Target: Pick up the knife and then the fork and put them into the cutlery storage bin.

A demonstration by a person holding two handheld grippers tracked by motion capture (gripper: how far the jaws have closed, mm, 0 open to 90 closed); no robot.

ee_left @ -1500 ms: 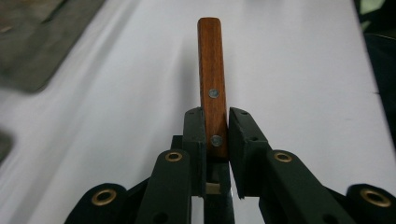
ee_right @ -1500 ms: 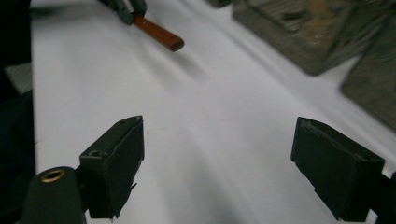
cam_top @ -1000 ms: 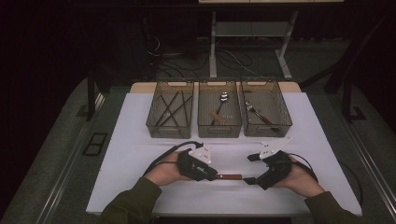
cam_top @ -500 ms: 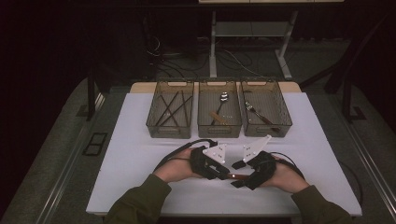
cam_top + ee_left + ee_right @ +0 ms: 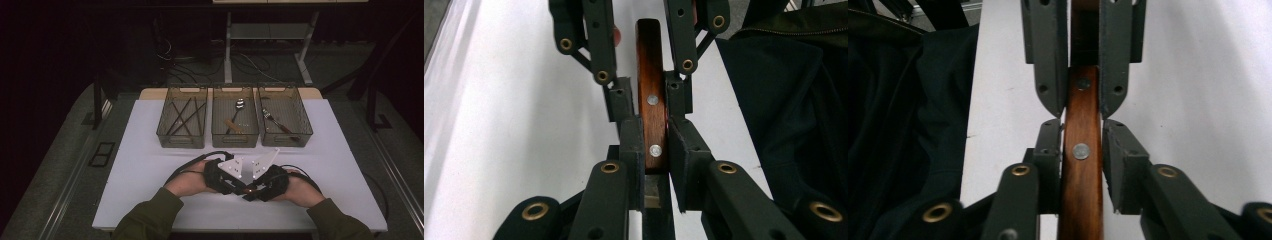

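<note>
The left tool [image 5: 226, 177] is seen in the high view low over the white table [image 5: 150, 165], tip to tip with the right tool [image 5: 260, 184]. Between the left tool's jaws a wooden handle [image 5: 652, 107] is pinched: a slim, flat, glossy piece of reddish-brown wood with a rounded end and two small silver rivets set in line along its middle. In the left gripper view one rivet lies between the left tool's pads, and the rest of the handle runs straight ahead into the jaws of the right tool facing it. A dull metal part is seen behind the handle, deeper in the left tool. In the right gripper view the same handle [image 5: 1082, 165] passes between the right tool's pads, whose jaws have just been closing onto it; whether they press the wood cannot be told. Beyond both tools stand three mesh trays [image 5: 235, 137] holding cutlery.
</note>
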